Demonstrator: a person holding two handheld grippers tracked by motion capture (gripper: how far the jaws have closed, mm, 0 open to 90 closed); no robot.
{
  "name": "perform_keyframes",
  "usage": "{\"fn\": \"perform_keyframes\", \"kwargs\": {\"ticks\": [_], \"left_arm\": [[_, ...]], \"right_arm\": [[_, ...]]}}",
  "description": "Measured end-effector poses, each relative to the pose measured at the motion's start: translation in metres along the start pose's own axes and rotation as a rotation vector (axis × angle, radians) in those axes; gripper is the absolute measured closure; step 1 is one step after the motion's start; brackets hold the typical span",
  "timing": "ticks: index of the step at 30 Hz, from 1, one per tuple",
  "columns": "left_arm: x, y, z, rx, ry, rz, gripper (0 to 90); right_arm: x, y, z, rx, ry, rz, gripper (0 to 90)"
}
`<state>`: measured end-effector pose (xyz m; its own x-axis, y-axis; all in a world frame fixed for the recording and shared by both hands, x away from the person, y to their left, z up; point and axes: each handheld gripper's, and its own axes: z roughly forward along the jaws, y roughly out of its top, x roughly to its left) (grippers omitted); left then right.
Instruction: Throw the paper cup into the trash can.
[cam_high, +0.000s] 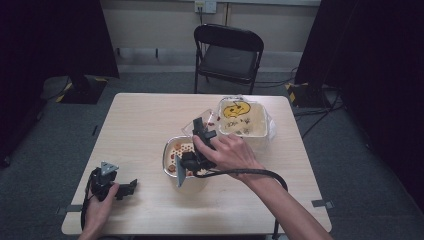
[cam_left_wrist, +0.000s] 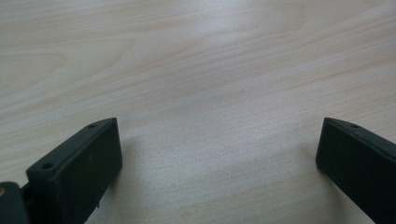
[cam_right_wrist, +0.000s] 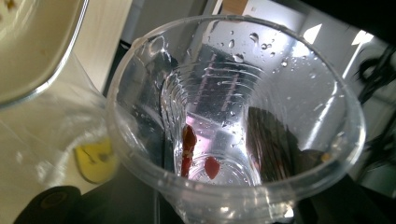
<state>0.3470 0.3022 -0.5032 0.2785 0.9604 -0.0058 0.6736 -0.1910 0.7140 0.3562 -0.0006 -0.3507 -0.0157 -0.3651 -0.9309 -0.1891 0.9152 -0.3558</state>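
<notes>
Beyond the bowl (cam_high: 170, 150), a tub (cam_high: 260, 131) in a bag, close enough to catch on a swing. Over the bowl's far rim, right gripper (cam_high: 200, 131) clamped on a clear cup (cam_right_wrist: 233, 116), tipped, red bits stuck at its bottom. Could buckle under a hard squeeze, or drip outside the bowl. Left of the bowl, left gripper (cam_high: 131, 186) spread wide, empty.

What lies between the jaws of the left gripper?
Nothing: in the left gripper view the open jaws of the left gripper frame only bare wooden table.
</notes>
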Motion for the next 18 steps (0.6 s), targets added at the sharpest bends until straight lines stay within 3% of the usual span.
{"fn": "perform_keyframes", "kwargs": {"ticks": [1,2,3,4,5,6,7,8,9,14,15,18], "left_arm": [[0.0,0.0,0.0,-0.001,0.0,0.0,0.0],[0.0,0.0,0.0,-0.001,0.0,0.0,0.0],[0.0,0.0,0.0,0.0,0.0,0.0,0.0],[0.0,0.0,0.0,0.0,0.0,0.0,0.0],[0.0,0.0,0.0,-0.001,0.0,-0.002,0.0],[0.0,0.0,0.0,-0.001,0.0,-0.002,0.0],[0.0,0.0,0.0,0.0,0.0,0.0,0.0],[0.0,0.0,0.0,-0.002,0.0,-0.002,0.0],[0.0,0.0,0.0,-0.002,0.0,-0.002,0.0],[0.0,0.0,0.0,-0.002,0.0,-0.002,0.0],[0.0,0.0,0.0,0.0,0.0,0.0,0.0],[0.0,0.0,0.0,0.0,0.0,0.0,0.0]], "right_arm": [[-0.006,-0.005,0.0,-0.021,0.045,0.157,57.5],[-0.006,-0.005,0.0,-0.021,0.045,0.157,57.5],[-0.01,-0.007,0.0,-0.033,0.06,0.214,57.5],[-0.013,-0.01,-0.001,-0.038,0.093,0.291,57.6],[-0.018,-0.015,-0.001,-0.074,0.131,0.421,57.7],[-0.018,-0.015,-0.001,-0.074,0.131,0.421,57.7],[-0.018,-0.018,-0.001,-0.089,0.159,0.488,57.8],[-0.019,-0.024,0.001,-0.122,0.207,0.615,57.9],[-0.019,-0.024,0.001,-0.122,0.207,0.615,57.9],[-0.018,-0.042,0.007,-0.202,0.324,0.939,58.2],[-0.018,-0.052,0.011,-0.245,0.379,1.059,58.2],[-0.018,-0.064,0.013,-0.3,0.451,1.24,58.2]]}}
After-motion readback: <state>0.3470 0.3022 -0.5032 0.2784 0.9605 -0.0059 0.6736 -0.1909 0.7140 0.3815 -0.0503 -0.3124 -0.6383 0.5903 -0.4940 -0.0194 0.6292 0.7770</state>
